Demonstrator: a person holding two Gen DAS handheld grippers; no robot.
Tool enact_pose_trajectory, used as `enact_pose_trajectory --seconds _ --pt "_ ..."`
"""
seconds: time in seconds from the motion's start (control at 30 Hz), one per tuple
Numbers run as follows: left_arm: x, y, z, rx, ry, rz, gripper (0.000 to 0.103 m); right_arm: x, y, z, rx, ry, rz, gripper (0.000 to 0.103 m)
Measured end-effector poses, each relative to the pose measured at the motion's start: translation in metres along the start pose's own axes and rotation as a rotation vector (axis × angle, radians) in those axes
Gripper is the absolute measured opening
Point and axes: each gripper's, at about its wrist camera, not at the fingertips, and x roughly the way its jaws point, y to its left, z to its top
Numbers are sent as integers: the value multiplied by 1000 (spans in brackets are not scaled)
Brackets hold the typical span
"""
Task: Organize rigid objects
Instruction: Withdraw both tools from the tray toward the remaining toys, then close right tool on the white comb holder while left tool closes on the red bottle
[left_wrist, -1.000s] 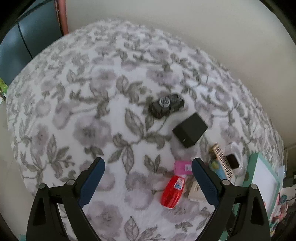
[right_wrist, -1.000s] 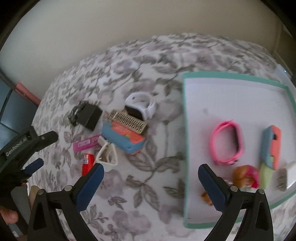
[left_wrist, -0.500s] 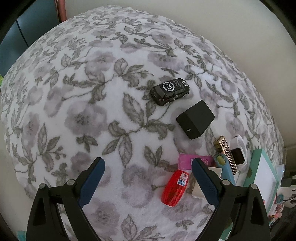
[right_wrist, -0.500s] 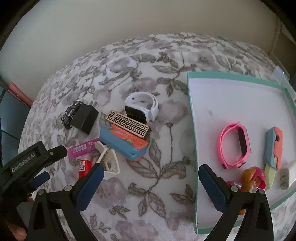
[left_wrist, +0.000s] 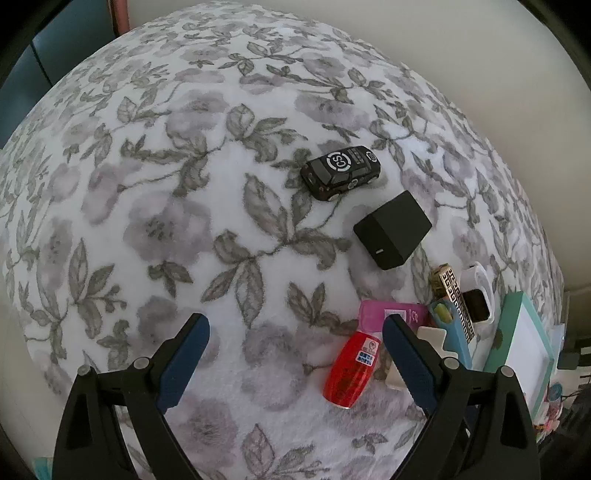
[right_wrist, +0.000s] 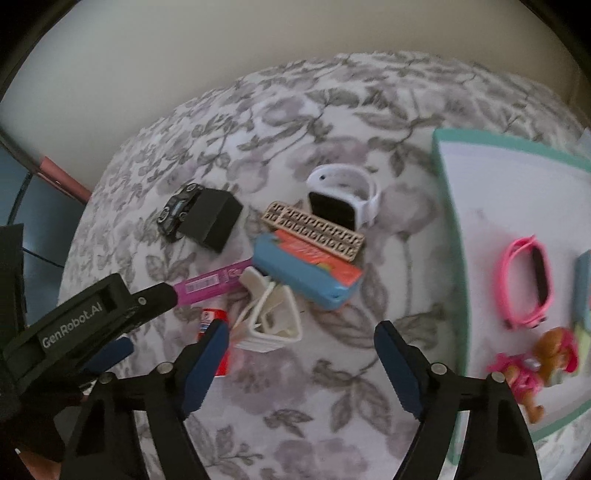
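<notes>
The work surface was a white cloth (left_wrist: 155, 229) printed with grey leaves and flowers, set against a plain pale wall.

The objects to be sorted lay in a loose cluster on the cloth. A blue case with an orange face (right_wrist: 308, 271) sat at its centre, with a gold patterned bar (right_wrist: 314, 230) lying across its far edge. A white smartwatch (right_wrist: 345, 201) stood just beyond the bar. A white plastic clip (right_wrist: 271, 315) rested against the near end of the case, touching a pink flat pack (right_wrist: 212, 284). A red capsule-shaped item (left_wrist: 352, 367) lay beside the clip. Further out were a black cube (left_wrist: 393, 229) and, next to it, a black toy car (left_wrist: 341, 171).

A teal-rimmed white tray (right_wrist: 448, 206) sat to the right of the cluster. It held a pink band (right_wrist: 528, 284), a small toy figure in pink (right_wrist: 535, 365) and the edge of a blue item (right_wrist: 583, 288), partly cut off.

The right gripper (right_wrist: 301, 343) hovered over bare cloth just in front of the clip. Its jaws had just been closing but stood apart, with nothing between them. The left gripper (left_wrist: 295, 332) pointed steeply down at the cloth near the red item, jaws wide apart and holding nothing. Seen from the right wrist camera, it sat at the left of the cluster.
</notes>
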Motion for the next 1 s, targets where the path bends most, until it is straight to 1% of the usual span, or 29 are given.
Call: enact_pose_trajectory --seconds 0.03,0.13,0.2,0.23,0.3,0.33,0.4,0.43,0.53,0.77,1.0 --pt "1 -1 0 4 4 -2 95 1 1 -1 5 1 8 82" --pt "3 -4 -1 18 12 -3 95 5 3 -1 19 6 32 76" --pt "4 -6 -1 29 16 -2 95 9 3 -1 36 15 62 67" --pt "4 -6 -1 32 17 -2 95 10 3 -1 43 18 73 65" --pt "6 -7 -1 35 23 -4 95 13 4 -1 55 21 98 55" --pt "7 -7 -2 36 26 -5 95 14 4 0 57 20 103 53" --pt "8 -7 -2 36 32 -7 95 15 4 0 64 19 114 44" --pt "8 -8 -2 38 34 -6 95 16 4 0 69 20 121 42" --pt "9 -12 -3 50 39 -12 95 15 1 0 90 24 146 41" --pt "13 -21 -6 84 54 -10 95 12 -9 -2 130 41 153 40" --pt "25 -28 -13 93 91 -33 94 6 -20 -5 155 60 127 40"
